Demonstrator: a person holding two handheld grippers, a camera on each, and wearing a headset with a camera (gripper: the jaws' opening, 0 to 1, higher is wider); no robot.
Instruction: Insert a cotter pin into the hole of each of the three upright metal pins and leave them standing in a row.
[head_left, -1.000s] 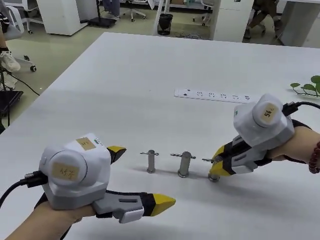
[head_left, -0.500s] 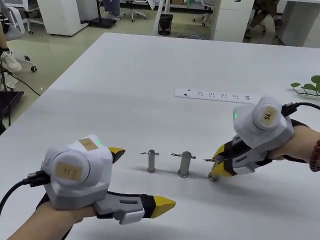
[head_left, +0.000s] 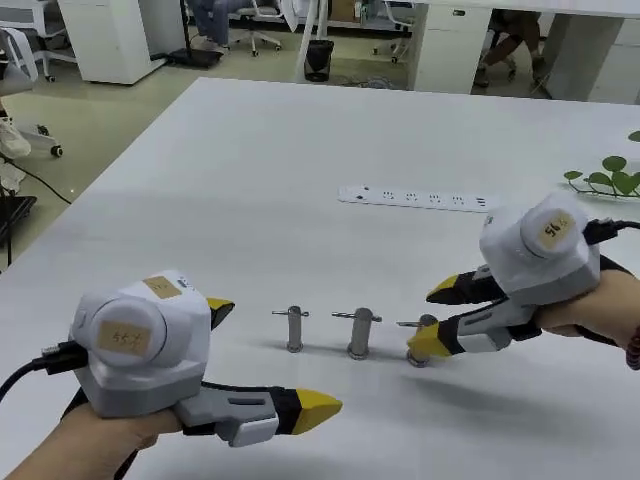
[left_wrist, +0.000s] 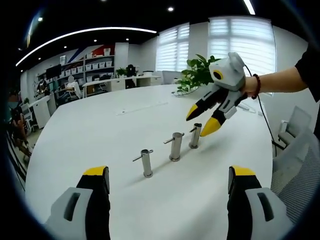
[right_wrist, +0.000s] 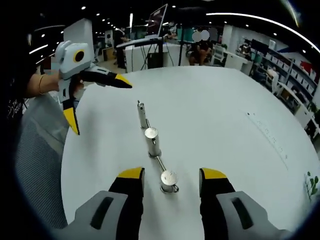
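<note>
Three short upright metal pins stand in a row on the white table (head_left: 300, 180): left pin (head_left: 294, 330), middle pin (head_left: 360, 334), right pin (head_left: 426, 330). A thin cotter pin (head_left: 344, 316) runs crosswise through the top of each. My right gripper (head_left: 432, 318) is open, its jaws either side of the right pin (right_wrist: 169, 181) without touching it. My left gripper (head_left: 270, 358) is open and holds nothing, near the table's front edge, short of the left pin (left_wrist: 146, 163). The right gripper (left_wrist: 205, 112) hovers over the far pin (left_wrist: 195, 135).
A white power strip (head_left: 415, 197) lies beyond the pins at mid table. A green plant (head_left: 605, 178) sits at the right edge. Office chairs, desks and cabinets stand past the table's far end.
My right gripper's jaws have spread apart from around the right pin's cotter pin and drawn back a little. The left gripper has held still. The head camera shifted slightly.
</note>
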